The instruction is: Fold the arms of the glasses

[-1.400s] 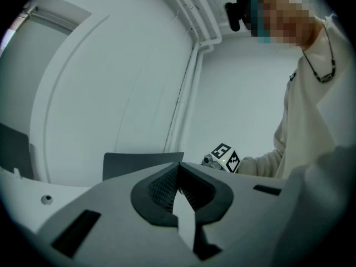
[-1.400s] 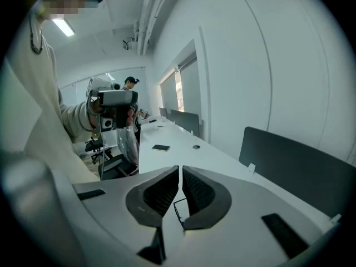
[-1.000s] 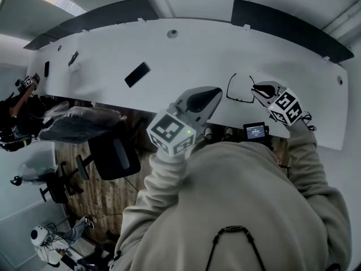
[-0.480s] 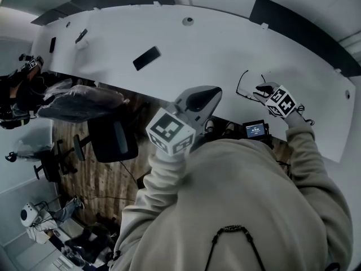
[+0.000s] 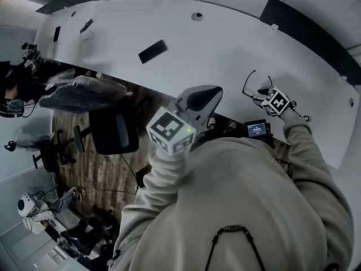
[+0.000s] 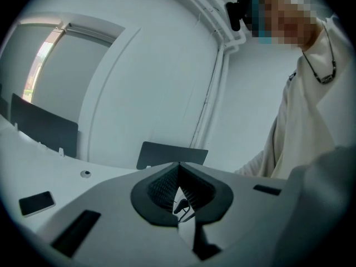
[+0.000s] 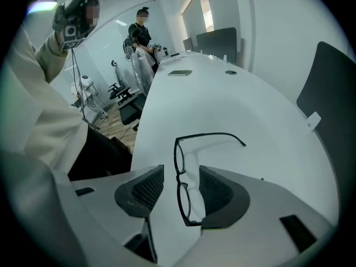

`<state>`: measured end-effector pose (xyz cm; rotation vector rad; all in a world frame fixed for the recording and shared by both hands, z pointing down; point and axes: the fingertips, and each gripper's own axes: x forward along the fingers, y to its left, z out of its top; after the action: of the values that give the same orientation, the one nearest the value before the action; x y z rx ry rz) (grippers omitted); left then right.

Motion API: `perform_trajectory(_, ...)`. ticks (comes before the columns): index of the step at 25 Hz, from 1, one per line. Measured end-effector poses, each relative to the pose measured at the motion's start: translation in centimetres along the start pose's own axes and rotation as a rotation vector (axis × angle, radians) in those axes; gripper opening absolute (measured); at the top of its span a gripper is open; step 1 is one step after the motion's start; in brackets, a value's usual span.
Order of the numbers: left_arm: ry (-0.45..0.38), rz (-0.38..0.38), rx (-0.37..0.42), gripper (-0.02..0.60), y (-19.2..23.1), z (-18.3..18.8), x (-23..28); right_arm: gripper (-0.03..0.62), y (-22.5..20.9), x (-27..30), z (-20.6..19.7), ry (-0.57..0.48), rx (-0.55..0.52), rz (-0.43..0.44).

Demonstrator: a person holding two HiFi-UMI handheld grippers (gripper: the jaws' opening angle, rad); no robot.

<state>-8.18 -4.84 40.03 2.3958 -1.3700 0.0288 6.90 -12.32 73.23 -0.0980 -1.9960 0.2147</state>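
Black-framed glasses (image 7: 178, 159) lie on the white table (image 7: 222, 104), one arm (image 7: 222, 134) swung out to the right. My right gripper (image 7: 181, 185) points steeply down over them. Its jaws are opening, with the front of the frame between the pads and neither pad pressing on it. The head view shows the same glasses (image 5: 250, 82) just beyond the right gripper (image 5: 260, 91) near the table's front edge. My left gripper (image 5: 212, 92) is held up level in front of the person's chest. It is shut (image 6: 179, 167) with nothing in it.
A black phone (image 5: 153, 51) lies far back on the table (image 5: 214, 44). A small device with a lit screen (image 5: 255, 130) sits below the front edge. Dark divider panels (image 5: 304, 24) line the far side. An office chair (image 5: 113, 134) stands left, and a person (image 7: 141, 31) is far off.
The right gripper has come down to the table with the glasses and its jaws have spread, letting the frame go. The left gripper has hardly shifted.
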Motion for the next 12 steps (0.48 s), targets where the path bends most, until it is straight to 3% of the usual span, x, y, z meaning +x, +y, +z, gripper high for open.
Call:
perform_trajectory(6,0.002,0.026,-0.01,0.005,0.8,-0.1,-0.7,0.175,0.1,2.5,-1.6,0.127,-0.098,-0.019)
perform_trajectory(9,0.005,0.037,-0.021,0.005,1.1,-0.5,-1.1,0.173,0.4,3.3,-1.9,0.142,-0.086,-0.008)
perform_trajectory(12,0.008,0.047,-0.034,0.005,1.4,-1.0,-1.3,0.115,0.2,3.7,-1.9,0.146,-0.079,-0.016)
